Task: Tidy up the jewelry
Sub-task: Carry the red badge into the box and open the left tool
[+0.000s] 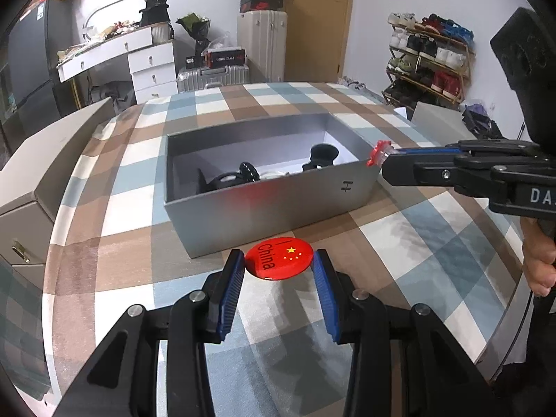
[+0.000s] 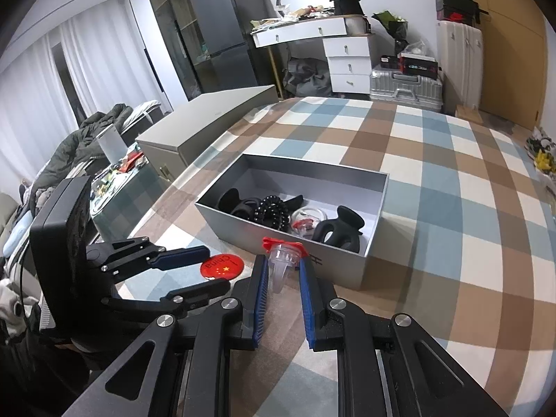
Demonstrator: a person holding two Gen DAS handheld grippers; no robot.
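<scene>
A grey open box [image 1: 278, 194] [image 2: 342, 267] sits on the checked tablecloth and holds black hair clips [image 2: 342, 229], a black spiral tie [image 2: 271, 208] and a clear-and-red clip [image 2: 305, 220]. A red round "China" badge [image 1: 279, 259] [image 2: 222, 267] lies on the cloth just in front of the box. My left gripper [image 1: 279, 266] [image 2: 198, 271] is open, its blue pads either side of the badge. My right gripper [image 2: 283, 266] [image 1: 380, 160] is shut on a clear hair clip with a red top [image 2: 283, 255] [image 1: 378, 153], held at the box's near corner.
A grey cabinet [image 1: 45, 160] [image 2: 205, 128] stands beside the table on the left. A shoe rack [image 1: 427, 59] is far right; a white dresser [image 2: 333, 52] and suitcases [image 2: 405, 87] stand beyond the table's far edge.
</scene>
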